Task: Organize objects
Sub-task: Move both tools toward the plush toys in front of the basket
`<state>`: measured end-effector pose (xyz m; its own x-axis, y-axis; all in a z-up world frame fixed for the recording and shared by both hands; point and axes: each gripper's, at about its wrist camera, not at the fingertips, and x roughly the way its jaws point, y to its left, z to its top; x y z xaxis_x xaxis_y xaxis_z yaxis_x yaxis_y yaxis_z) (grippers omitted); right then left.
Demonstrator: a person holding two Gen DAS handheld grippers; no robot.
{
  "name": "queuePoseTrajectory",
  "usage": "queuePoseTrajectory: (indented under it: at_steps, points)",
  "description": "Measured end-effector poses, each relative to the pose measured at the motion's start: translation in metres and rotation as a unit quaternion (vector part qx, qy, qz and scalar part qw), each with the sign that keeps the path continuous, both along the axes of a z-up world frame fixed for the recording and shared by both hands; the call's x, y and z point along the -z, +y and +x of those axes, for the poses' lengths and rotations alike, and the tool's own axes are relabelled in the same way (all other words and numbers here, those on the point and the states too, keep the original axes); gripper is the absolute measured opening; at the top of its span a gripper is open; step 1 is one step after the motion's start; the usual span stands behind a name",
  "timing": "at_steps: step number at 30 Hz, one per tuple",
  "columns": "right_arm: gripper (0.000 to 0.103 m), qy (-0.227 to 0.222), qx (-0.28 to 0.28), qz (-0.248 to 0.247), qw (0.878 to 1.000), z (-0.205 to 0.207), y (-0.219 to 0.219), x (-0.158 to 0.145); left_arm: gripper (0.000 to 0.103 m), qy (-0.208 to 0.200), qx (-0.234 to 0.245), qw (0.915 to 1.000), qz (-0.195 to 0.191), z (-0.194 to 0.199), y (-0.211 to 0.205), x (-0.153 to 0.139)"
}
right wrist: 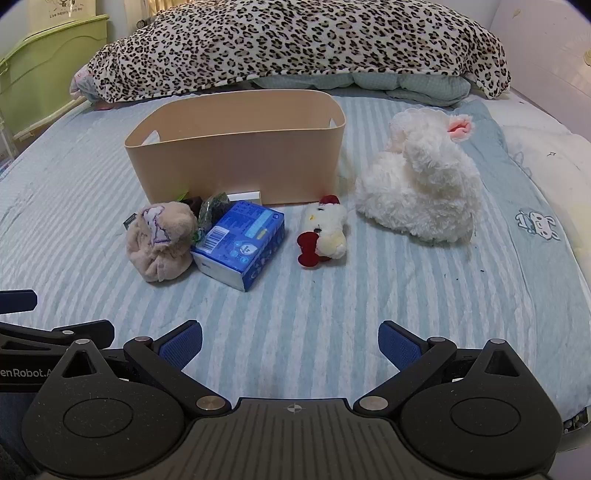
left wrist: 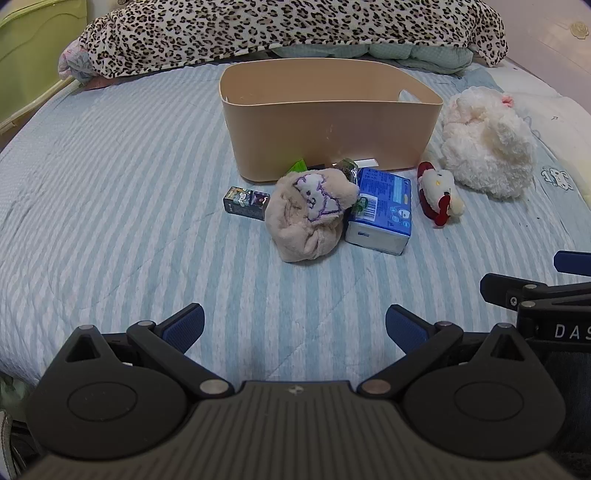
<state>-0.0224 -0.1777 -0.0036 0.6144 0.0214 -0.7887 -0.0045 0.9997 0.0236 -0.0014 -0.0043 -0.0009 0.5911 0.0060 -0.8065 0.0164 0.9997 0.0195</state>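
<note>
A tan plastic bin [left wrist: 325, 125] [right wrist: 236, 155] stands on the striped bed, seemingly empty. In front of it lie a beige plush [left wrist: 310, 214] [right wrist: 160, 240], a blue tissue pack [left wrist: 382, 210] [right wrist: 240, 243], a small dark box [left wrist: 245, 203], a red-and-white kitty plush [left wrist: 439, 194] [right wrist: 325, 230] and a large white fluffy plush [left wrist: 487, 144] [right wrist: 421, 181]. Small green packets [left wrist: 299, 167] [right wrist: 212, 210] sit against the bin. My left gripper [left wrist: 294, 326] is open and empty, well short of the pile. My right gripper [right wrist: 290, 343] is open and empty too.
A leopard-print blanket [left wrist: 280, 29] [right wrist: 295, 44] is heaped at the back of the bed. A green cabinet [right wrist: 48, 70] stands at the left. The right gripper's body [left wrist: 535, 299] shows at the left view's right edge. The bed's edge drops off at the right [right wrist: 576, 332].
</note>
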Motion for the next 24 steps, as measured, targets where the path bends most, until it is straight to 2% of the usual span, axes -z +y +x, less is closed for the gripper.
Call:
queuePoseTrajectory:
  at_steps: [24]
  points:
    - [0.103,-0.002,0.001,0.001,1.000,-0.0008,0.0014,-0.0028,0.103,-0.009,0.002,0.9999,-0.004,-0.0019,0.0029,-0.0029]
